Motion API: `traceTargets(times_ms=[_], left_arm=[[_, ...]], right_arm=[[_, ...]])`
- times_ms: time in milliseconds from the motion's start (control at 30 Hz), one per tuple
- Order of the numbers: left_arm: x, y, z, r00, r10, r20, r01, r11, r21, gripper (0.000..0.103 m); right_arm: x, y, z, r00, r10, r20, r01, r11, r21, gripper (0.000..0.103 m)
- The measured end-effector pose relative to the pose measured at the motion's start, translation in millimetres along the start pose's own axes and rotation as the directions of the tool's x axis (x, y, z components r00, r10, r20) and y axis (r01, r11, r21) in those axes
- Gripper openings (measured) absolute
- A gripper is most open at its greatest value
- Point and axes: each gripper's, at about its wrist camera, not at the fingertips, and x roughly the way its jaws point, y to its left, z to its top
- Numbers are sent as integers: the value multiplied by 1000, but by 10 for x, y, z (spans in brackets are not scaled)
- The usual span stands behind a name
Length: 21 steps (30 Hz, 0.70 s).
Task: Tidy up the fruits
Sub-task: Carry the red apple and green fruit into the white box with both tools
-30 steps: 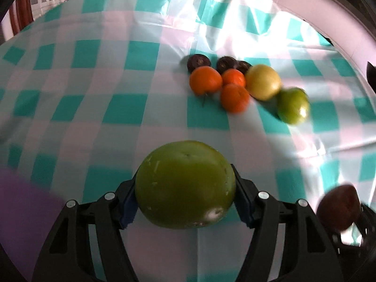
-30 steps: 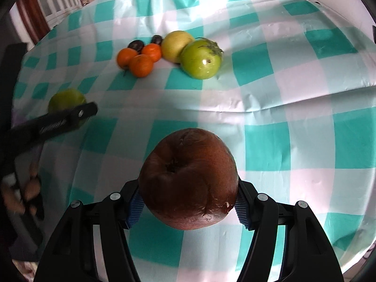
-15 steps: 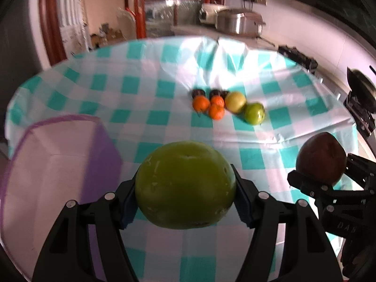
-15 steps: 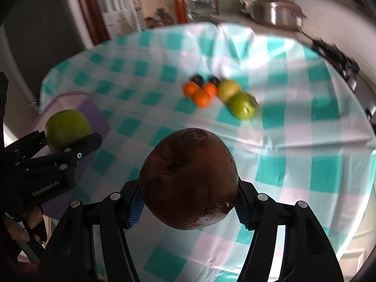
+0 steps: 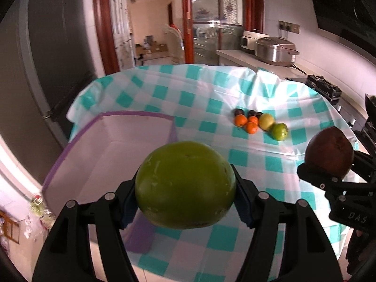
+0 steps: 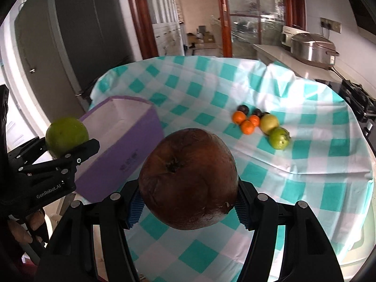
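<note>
Far left, the purple fabric bin w/ pale lining [image 5: 112,155] is sitting open on the teal-and-white checked tablecloth [image 5: 211,103], nothing showing inside it.

The left gripper [image 5: 185,202] is clenching a big round green fruit w/ smooth waxy skin [image 5: 185,184], blue pads pressing its widest sides, hanging above the bin's near right corner. Looks firm and fairly heavy, skin prob. slick, so the grip across the middle is the right place; a pinch nearer top or bottom could let it squirt out.

The right gripper [image 6: 188,204] is grasping a round dark-brown fruit w/ wrinkled, dented skin [image 6: 188,178] the same way, stem end facing the camera, over cloth beside the bin. Seems softer, maybe overripe, so squeeze gently.

Further right, the loose pile is waiting on the cloth: three small oranges [image 6: 246,122], dark plums [image 6: 243,110], a yellow apple [image 6: 269,122], a green tomato-like fruit w/ calyx [image 6: 279,138]. Small and light, easy to roll.
</note>
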Motion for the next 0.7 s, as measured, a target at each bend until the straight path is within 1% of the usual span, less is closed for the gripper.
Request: traceTargets(times_ms=[200, 367, 567, 700], left_arm=[[-110, 96, -88, 999, 50, -12, -50, 998, -27, 68], [-62, 159, -114, 997, 74, -27, -76, 996, -53, 68], [87, 341, -144, 993, 104, -51, -108, 991, -81, 68], [231, 546, -137, 990, 124, -69, -130, 987, -98, 68]], right_arm=[[-83, 137, -22, 999, 37, 12, -37, 999, -38, 63], [-70, 180, -16, 999, 52, 9, -51, 997, -55, 63], [165, 259, 49, 998, 67, -17, -68, 995, -71, 63], [425, 428, 166, 995, 89, -43, -93, 991, -97, 63]])
